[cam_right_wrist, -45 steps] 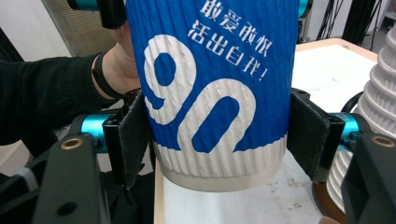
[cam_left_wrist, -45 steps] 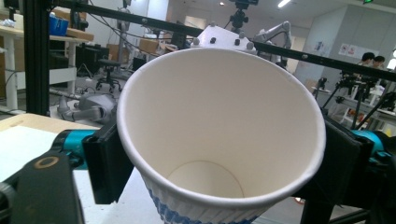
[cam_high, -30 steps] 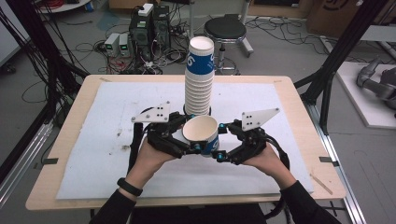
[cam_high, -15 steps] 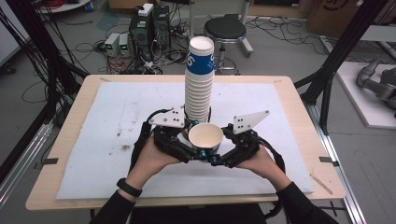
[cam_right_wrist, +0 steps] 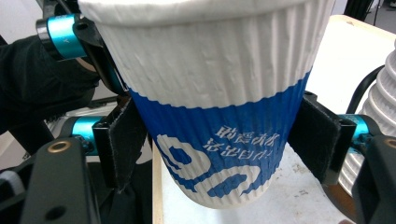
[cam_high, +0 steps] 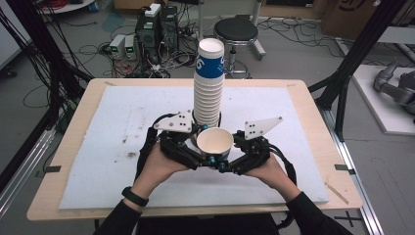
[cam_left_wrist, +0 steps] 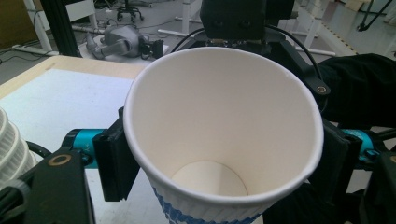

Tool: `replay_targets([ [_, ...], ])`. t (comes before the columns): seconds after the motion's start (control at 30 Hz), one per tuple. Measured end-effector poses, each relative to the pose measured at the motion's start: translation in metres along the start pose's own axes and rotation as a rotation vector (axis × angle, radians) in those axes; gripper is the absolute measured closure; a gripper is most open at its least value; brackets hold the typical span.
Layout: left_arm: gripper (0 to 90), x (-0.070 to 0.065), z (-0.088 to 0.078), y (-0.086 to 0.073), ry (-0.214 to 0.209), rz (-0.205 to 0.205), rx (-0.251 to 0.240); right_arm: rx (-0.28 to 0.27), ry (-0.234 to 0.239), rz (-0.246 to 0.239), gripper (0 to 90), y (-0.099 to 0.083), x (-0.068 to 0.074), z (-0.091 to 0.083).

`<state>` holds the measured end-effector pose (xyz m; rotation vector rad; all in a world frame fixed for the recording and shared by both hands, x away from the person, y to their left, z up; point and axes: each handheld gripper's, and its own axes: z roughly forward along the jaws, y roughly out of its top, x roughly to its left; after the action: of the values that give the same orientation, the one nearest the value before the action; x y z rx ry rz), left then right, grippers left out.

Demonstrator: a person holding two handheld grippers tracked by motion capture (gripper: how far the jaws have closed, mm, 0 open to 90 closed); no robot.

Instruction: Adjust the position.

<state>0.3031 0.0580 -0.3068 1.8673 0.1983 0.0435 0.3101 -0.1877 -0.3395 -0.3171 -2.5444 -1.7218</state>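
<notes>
Paper cup hangs above the table, just before the cup stack. Left tool pinches it; right tool, jaws just closing, seems to press its sides too.

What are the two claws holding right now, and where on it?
Both hold one paper cup: the left claw grips just below its rim, while the right claw, whose jaws have just been closing, clamps its blue band.

Right tool closed on cup.
</notes>
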Motion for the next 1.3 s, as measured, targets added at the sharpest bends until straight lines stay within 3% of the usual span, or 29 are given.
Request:
replay_targets([
  [0.27, 20.5, 0.001, 0.001, -0.001, -0.003, -0.011, -0.015, -0.010, 0.004, -0.001, 25.0, -0.001, 0.000, 0.001],
  [0.57, 12.5, 0.002, -0.008, -0.002, -0.015, -0.019, -0.089, -0.036, -0.004, -0.005, 25.6, 0.001, -0.001, -0.006],
  [0.97, 12.1, 0.006, -0.021, -0.010, 0.014, -0.024, -0.144, -0.093, -0.038, 0.001, 25.8, 0.009, -0.004, -0.024],
  [1.03, 12.1, 0.006, -0.021, -0.011, 0.028, -0.017, -0.133, -0.103, -0.040, -0.002, 25.8, 0.011, -0.004, -0.027],
  [1.3, 12.1, 0.006, -0.011, -0.016, 0.018, -0.027, -0.114, -0.142, -0.053, -0.011, 25.9, 0.017, -0.004, -0.039],
])
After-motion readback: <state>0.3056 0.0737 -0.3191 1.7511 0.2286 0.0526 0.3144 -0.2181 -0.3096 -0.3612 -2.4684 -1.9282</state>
